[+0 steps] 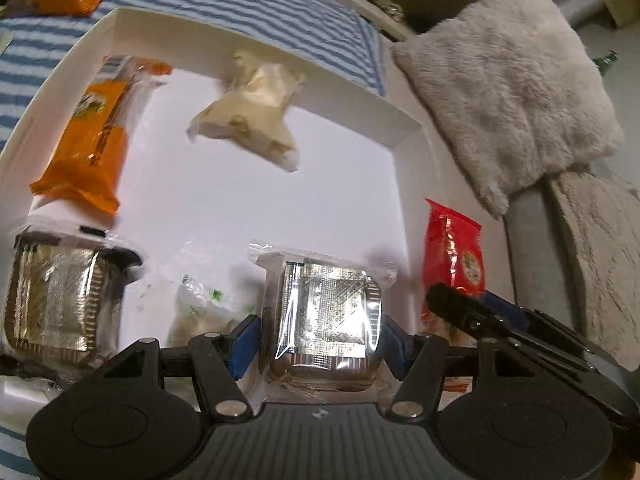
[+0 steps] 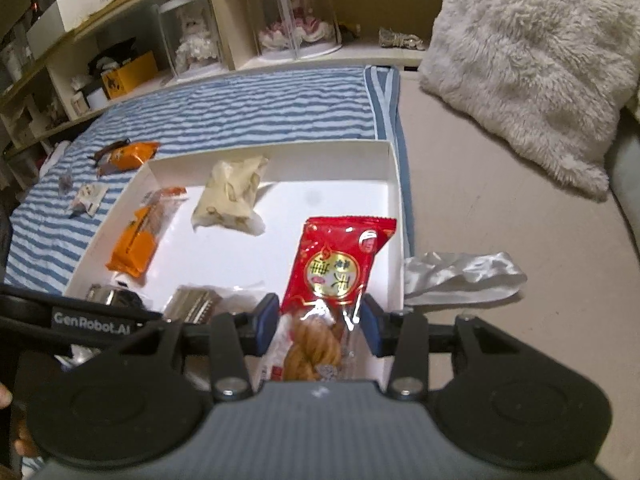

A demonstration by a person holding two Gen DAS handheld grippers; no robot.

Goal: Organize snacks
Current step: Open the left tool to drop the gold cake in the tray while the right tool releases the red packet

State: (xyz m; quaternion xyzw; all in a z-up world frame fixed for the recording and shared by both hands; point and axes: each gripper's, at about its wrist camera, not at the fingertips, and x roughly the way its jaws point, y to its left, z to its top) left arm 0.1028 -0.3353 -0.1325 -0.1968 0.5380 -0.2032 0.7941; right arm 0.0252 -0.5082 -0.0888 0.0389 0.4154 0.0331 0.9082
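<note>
R gripper [image 2: 318, 326] holds red snack pkt [image 2: 338, 264], over box [image 2: 394, 184]

Foil-tray snack [image 1: 326, 312], red packet [image 2: 340, 264] — held over white box [image 2: 394, 184]

In the right wrist view the box [image 2: 276, 150] lies on the striped blanket [image 2: 240, 116] — the nougat pack [image 2: 230, 196] inside at twelve o'clock, the wafer pack [image 2: 138, 240] at nine, two foil packs [image 2: 194, 304] at seven. The pillow [image 2: 532, 64] sits at two o'clock, off the blanket.

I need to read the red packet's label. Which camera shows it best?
The right wrist view: the red packet faces the camera, held in the right hand-held gripper. The left wrist view shows it only edge-on, partly hidden.
</note>
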